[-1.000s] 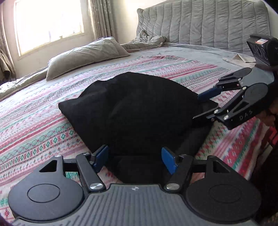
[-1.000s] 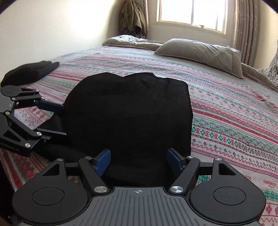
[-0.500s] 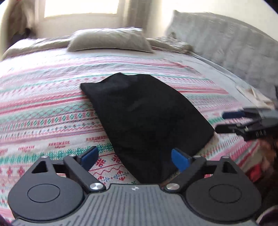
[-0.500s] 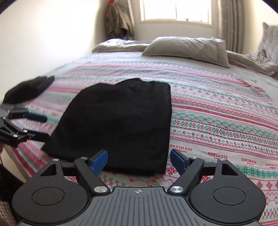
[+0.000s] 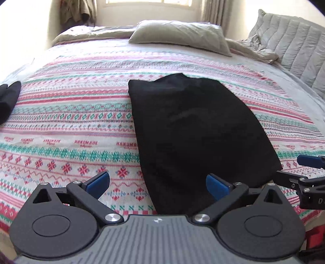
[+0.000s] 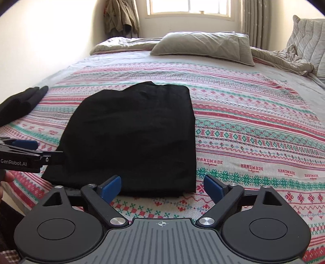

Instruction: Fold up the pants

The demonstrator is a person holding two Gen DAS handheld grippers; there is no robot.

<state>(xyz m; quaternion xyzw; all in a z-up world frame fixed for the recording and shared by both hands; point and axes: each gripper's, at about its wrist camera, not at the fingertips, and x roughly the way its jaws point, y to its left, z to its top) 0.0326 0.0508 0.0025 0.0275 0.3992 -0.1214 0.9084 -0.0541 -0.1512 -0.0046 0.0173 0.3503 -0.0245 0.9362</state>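
The black pants (image 5: 195, 134) lie folded into a compact, roughly rectangular stack on the patterned bedspread (image 5: 67, 130), near the bed's front edge and flat on the cover. The left tool (image 5: 158, 183) hangs above the near edge of the pants with its jaws spread wide; they have just been opening, and nothing is pinched between the blue pads (image 5: 97, 181), only the fabric lying below them. The right tool (image 6: 162, 185) likewise stands wide, its jaws having just been opening, with the near edge of the pants beneath the gap and no cloth gripped. Each tool shows at the side of the other's view, just beside a near corner of the stack. A second dark garment (image 6: 19, 102) rests well apart at the bed's left side. A grey pillow (image 6: 205, 46) lies at the far end beneath the window (image 6: 189, 7).
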